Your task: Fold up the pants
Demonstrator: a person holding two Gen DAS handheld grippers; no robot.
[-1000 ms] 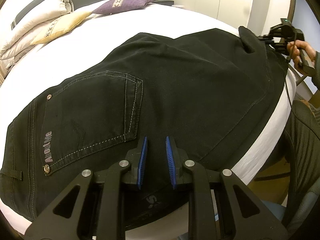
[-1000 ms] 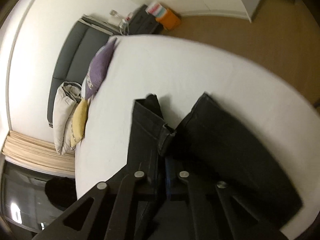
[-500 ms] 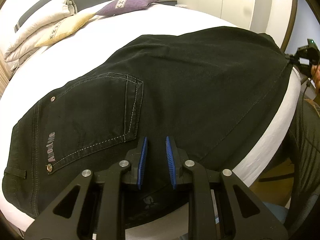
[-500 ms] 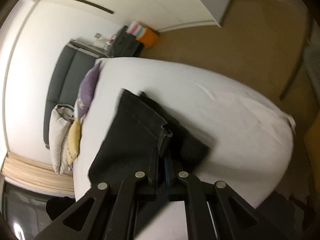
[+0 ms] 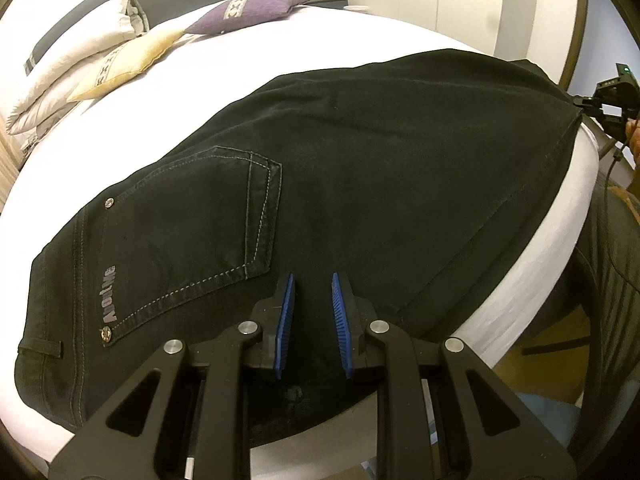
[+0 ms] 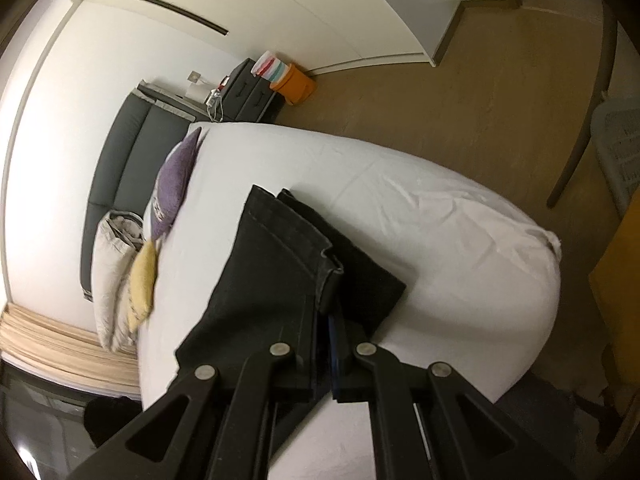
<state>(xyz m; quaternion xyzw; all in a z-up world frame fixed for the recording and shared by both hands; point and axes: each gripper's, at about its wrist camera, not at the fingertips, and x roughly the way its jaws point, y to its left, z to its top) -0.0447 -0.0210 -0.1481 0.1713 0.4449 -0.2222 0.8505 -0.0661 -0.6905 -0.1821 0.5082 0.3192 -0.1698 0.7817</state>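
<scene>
While black pants [image 5: 360, 184] are spread across the white bed [image 5: 280, 40], nothing is held between the parted jaws of the left gripper [image 5: 313, 312].
Pillows [image 5: 100, 68] are seen far left of it; the trouser hem is clamped by the right gripper [image 6: 326, 344].

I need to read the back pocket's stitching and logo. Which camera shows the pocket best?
The left wrist view: the back pocket lies flat and unobstructed on the pants, its stitching, rivets and logo visible. The right wrist view shows only the leg hems, no pocket.
</scene>
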